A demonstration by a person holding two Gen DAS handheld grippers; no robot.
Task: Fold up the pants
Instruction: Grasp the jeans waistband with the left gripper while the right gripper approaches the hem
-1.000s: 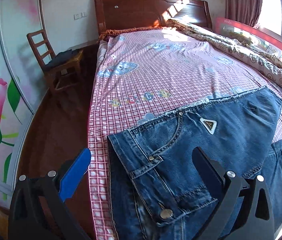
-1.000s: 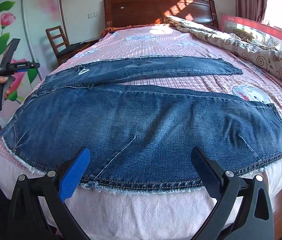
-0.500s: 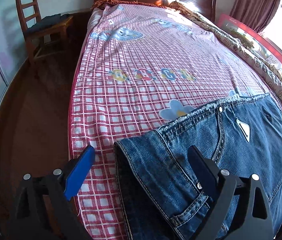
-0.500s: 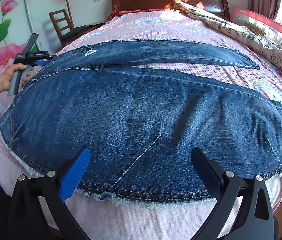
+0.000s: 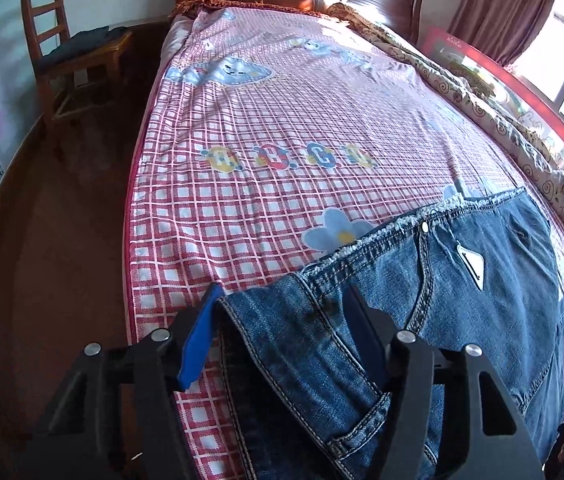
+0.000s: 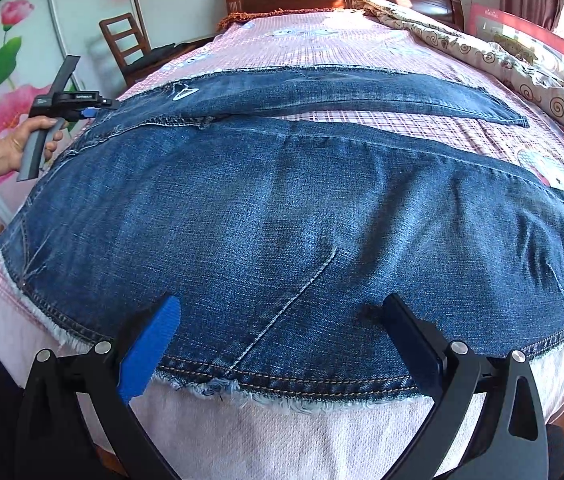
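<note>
Left hand (image 6: 18,148) at 9 o'clock in right view, holding left gripper (image 5: 282,312) at jeans (image 6: 301,216) waist corner. Fingers straddle waistband edge, gap partly narrowed; grip not confirmed, cannot tell. Jeans spread flat across pink checked bedsheet (image 5: 282,120), legs running toward 3 o'clock. Right gripper (image 6: 282,320) at 6 o'clock, fingers wide apart over near leg.
</note>
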